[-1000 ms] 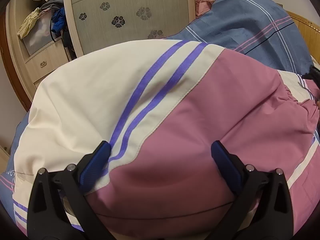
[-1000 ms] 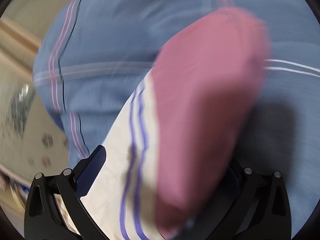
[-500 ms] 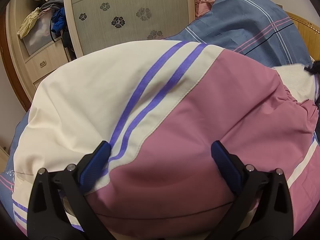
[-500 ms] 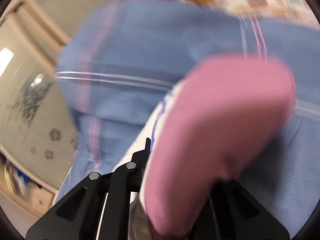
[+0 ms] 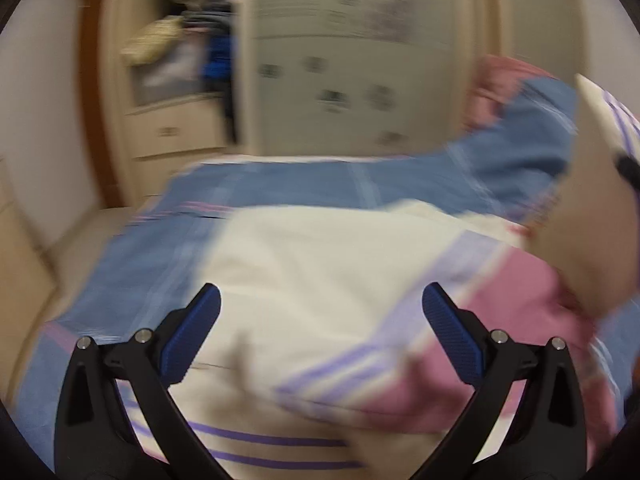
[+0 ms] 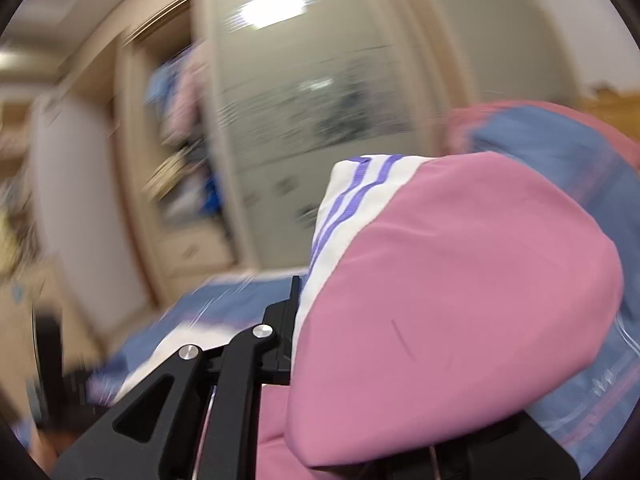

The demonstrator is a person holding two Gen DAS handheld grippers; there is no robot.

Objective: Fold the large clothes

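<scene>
Left wrist view, heavily blurred by motion. Nearest the lens, the left gripper [image 5: 320, 320], black arms with blue padded fingers [image 5: 192, 336] spread wide apart, holding nothing, hovering above the jacket [image 5: 320, 280]. Beneath and just beyond, that jacket lying on the bed [image 5: 160, 248]: cream panel in the middle, pink panel to the right, purple stripes crossing between them and along the near edge. Blue striped bedding showing around the left and far sides. At the right edge, a raised cream flap of the same jacket. Farther back, a pale wardrobe [image 5: 352, 60] with a frosted sliding door printed with small dark flowers, and open shelves with drawers to its left, stuffed with clothes.

Right wrist view, background also blurred. Right gripper [image 6: 296, 356] closed, jaws pinched on a fold of the jacket [image 6: 460, 300]; only one black finger visible, the other hidden behind the cloth. Pink fabric bulging up and to the right from the grip, lifted clear of the bed [image 6: 580, 392], with a cream strip and purple stripes at its top left. Beyond, the same wardrobe [image 6: 320, 100] with a bright light reflected in its door.

No readable writing or brand marks anywhere.

Compared with a second ago: left gripper tilted up and pulled back, so the jacket fills less of its view and more of the bed and wardrobe shows; right gripper swung from facing the bedding to facing the wardrobe, fold still held.
</scene>
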